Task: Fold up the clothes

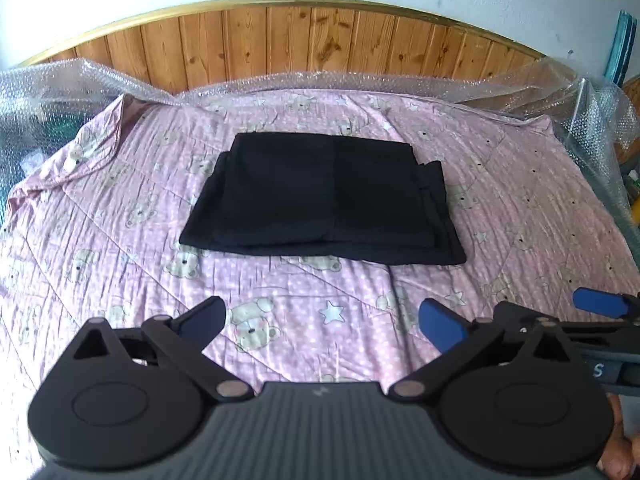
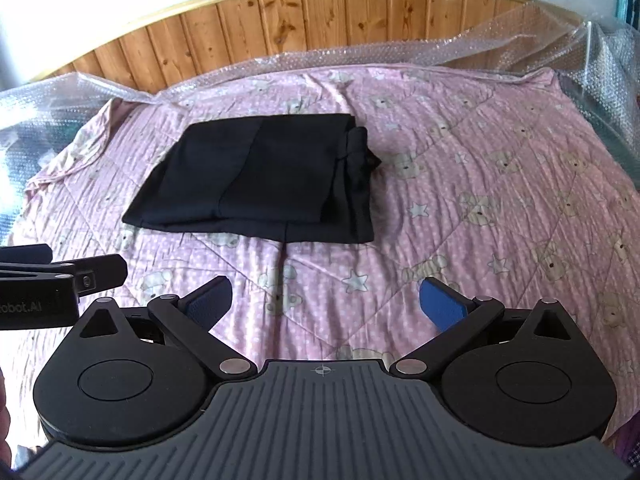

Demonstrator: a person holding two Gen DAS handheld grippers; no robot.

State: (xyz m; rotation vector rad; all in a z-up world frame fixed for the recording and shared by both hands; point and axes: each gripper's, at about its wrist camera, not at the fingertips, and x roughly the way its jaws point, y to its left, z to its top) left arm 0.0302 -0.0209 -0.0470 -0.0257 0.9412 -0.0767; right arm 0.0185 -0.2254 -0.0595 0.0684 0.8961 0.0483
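A black garment [image 1: 324, 196] lies folded into a flat rectangle on the pink bear-print quilt [image 1: 120, 240]; it also shows in the right wrist view [image 2: 260, 180], with bunched layers at its right edge. My left gripper [image 1: 324, 320] is open and empty, held above the quilt short of the garment's near edge. My right gripper [image 2: 326, 304] is open and empty, near the garment's near right corner. The right gripper's blue fingertips [image 1: 600, 302] show at the right of the left wrist view. The left gripper shows at the left of the right wrist view [image 2: 60, 270].
Clear bubble wrap [image 1: 360, 80] lines the far and side edges of the bed. A wooden headboard [image 1: 300, 40] stands behind it against a white wall. The quilt's far left corner [image 1: 100, 140] is folded over.
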